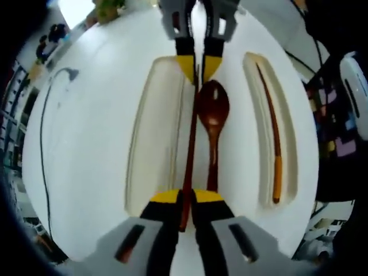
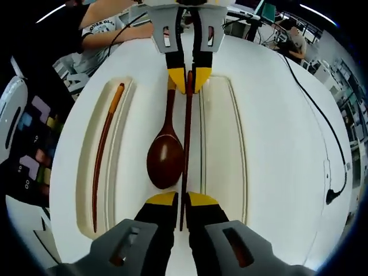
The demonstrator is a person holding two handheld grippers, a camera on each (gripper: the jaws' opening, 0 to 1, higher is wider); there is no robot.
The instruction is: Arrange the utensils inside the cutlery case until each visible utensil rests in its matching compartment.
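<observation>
A white cutlery case lies on the table with three long compartments. A dark brown wooden spoon rests in the middle one. One dark chopstick with an orange end lies in an outer compartment. The other outer compartment holds nothing. A second chopstick hangs over the case beside the spoon. My left gripper is shut on one end of it. My right gripper is shut on the opposite end, facing the left one.
The case sits on a white table. A black cable runs along the table's far side from the stored chopstick. A person's arm rests at the table edge. A box with coloured patches stands past the edge.
</observation>
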